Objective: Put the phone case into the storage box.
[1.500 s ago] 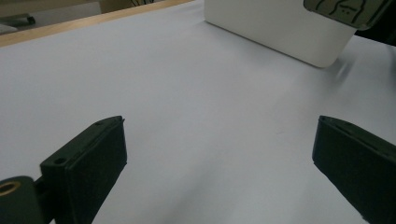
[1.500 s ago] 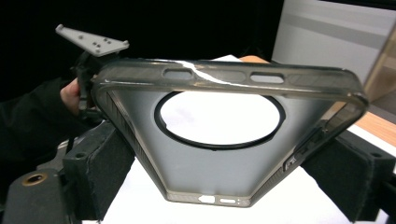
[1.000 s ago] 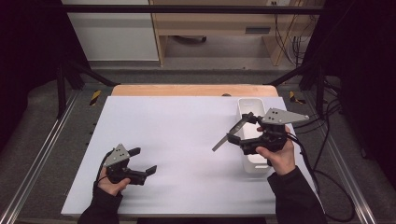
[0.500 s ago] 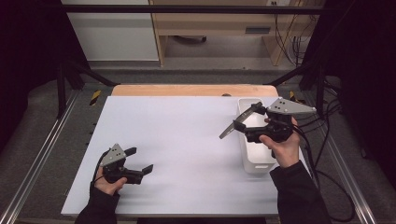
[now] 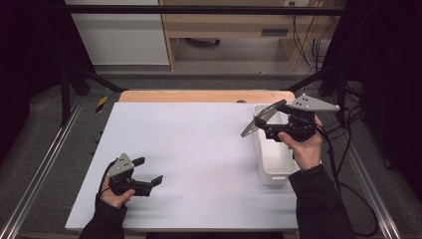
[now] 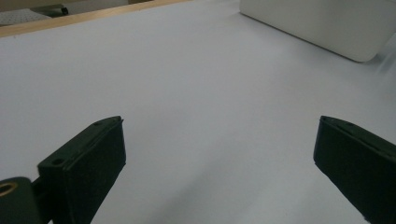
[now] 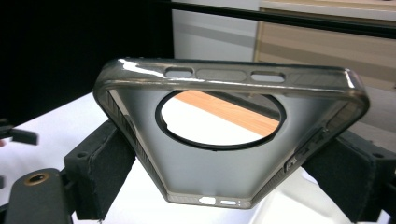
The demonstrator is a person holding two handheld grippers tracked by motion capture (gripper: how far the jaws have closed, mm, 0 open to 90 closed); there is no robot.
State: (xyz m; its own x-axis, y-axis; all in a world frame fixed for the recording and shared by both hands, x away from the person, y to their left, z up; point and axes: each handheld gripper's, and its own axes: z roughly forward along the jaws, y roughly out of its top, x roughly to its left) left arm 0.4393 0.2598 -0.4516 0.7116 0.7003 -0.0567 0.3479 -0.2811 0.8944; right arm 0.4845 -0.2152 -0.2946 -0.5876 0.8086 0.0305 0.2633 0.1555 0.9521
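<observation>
The right gripper (image 5: 271,128) holds a grey phone case (image 7: 229,135) by its side edges above the white bin (image 5: 272,164); the flexible case may slip out. The left gripper (image 5: 148,172) rests wide open, empty.

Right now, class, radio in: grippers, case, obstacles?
Left gripper open, low over table. Right gripper shut on phone case, above bin. Nothing in the way.

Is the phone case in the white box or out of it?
Out: the right gripper holds the phone case up above the white box.
</observation>
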